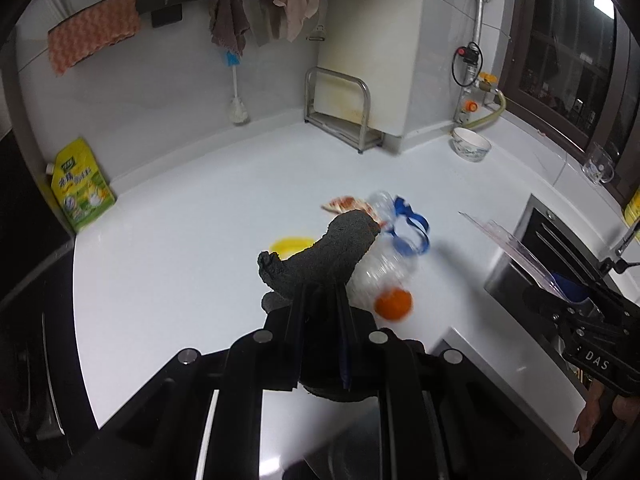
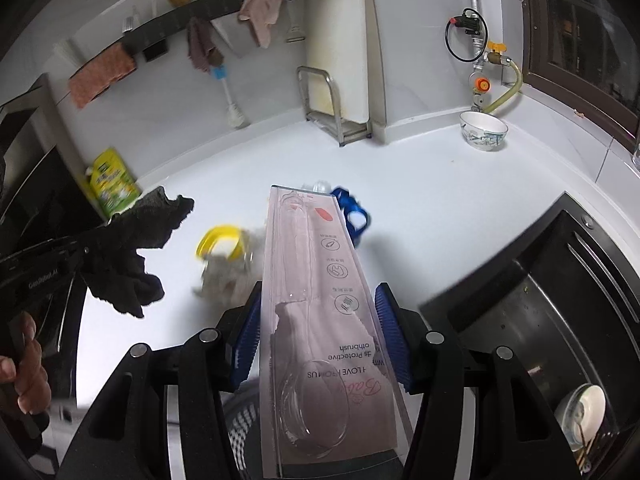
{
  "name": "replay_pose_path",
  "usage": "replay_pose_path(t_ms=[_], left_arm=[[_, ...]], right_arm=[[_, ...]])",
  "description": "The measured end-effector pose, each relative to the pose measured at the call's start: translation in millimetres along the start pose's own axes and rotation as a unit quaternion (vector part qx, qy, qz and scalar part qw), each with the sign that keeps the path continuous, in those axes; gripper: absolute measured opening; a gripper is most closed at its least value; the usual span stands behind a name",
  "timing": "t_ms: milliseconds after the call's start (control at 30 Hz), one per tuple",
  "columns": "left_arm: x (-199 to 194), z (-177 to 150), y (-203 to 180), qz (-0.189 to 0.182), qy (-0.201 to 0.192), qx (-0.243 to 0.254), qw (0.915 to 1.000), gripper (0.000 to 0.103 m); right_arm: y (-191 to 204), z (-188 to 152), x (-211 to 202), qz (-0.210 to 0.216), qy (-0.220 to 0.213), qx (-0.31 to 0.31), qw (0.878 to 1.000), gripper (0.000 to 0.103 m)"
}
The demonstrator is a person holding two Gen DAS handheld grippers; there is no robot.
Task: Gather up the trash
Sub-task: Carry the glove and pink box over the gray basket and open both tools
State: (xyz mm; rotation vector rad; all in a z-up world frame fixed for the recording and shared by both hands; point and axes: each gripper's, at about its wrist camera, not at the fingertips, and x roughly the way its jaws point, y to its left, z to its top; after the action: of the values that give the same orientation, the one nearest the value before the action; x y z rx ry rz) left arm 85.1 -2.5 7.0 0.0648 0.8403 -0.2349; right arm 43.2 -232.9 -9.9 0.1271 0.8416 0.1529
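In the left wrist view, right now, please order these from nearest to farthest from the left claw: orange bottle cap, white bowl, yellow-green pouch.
1. Orange bottle cap, just right of the left claw.
2. Yellow-green pouch, far left, by the wall.
3. White bowl, far back right, near the corner.

White bowl (image 2: 483,130) near wall pipe (image 2: 474,8); green soap bag (image 1: 82,186) against wall; metal rack (image 1: 340,110); cloths (image 1: 228,20) hanging up.

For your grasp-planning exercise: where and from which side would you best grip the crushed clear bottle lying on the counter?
Grip the crushed clear bottle across its flattened middle, coming from above. It lies on its side on the counter; its orange cap end looks too rounded to pinch.
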Motion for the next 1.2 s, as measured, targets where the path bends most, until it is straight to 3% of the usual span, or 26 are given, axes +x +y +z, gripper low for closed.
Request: replay_pose_path(t_ms=[433, 733, 1200], left_arm=[[-41, -99, -76, 0.001, 0.016, -0.017, 0.9997, 0.015], [-17, -148, -83, 0.016, 0.074, -0.016, 0.9970, 0.015], [42, -189, -86, -0.005, 0.147, -0.019, 0.9889, 0.015]], right_arm=[[-12, -86, -36, 0.039, 0.050, -0.051, 0.997, 0.053], [-10, -133, -17, 0.057, 0.102, -0.039, 0.992, 0.053], [-3, -181, 43, 0.050, 0.184, -0.025, 0.981, 0.053]])
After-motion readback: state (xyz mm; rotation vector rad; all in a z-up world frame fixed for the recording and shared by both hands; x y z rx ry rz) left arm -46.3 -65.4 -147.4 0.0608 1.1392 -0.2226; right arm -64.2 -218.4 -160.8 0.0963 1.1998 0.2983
